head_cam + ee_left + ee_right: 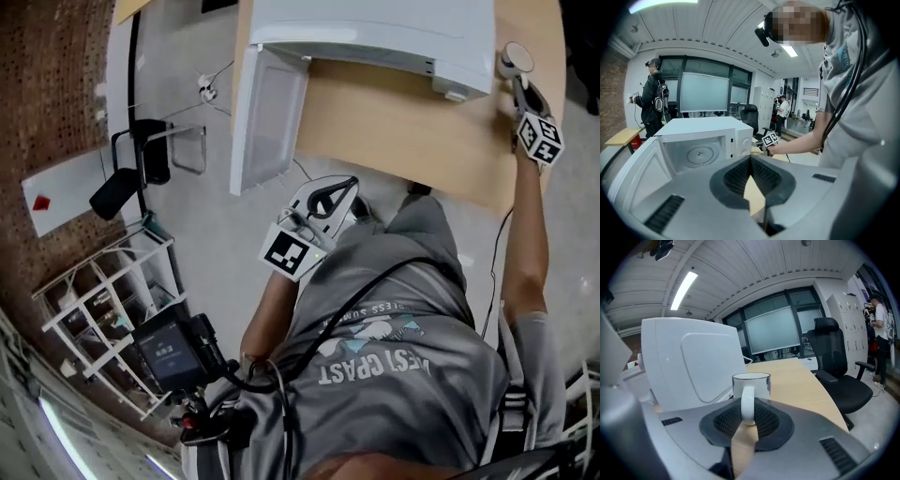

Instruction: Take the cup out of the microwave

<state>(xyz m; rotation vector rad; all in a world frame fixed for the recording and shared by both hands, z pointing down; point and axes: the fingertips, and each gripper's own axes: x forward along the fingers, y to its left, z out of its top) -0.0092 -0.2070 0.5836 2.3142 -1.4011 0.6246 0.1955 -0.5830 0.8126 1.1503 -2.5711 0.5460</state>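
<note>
Tan desk (394,131) bears microwave (375,28); right gripper (747,414) clasps cup (751,383); shirt (394,394) reads "COAST".

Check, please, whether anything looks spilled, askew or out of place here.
Nothing stands out. The door of the white microwave stands open and its cavity is empty; the white dark-rimmed cup is upright, its handle pinched by the right gripper.

— Where's the cup (751,383)?
— Just to the right of the microwave (375,28). Upright, white, dark rim, its handle (747,404) pinched in the right gripper (748,416).
— And the microwave?
— White, with the door (267,117) swung wide open and the round turntable (699,154) showing.
</note>
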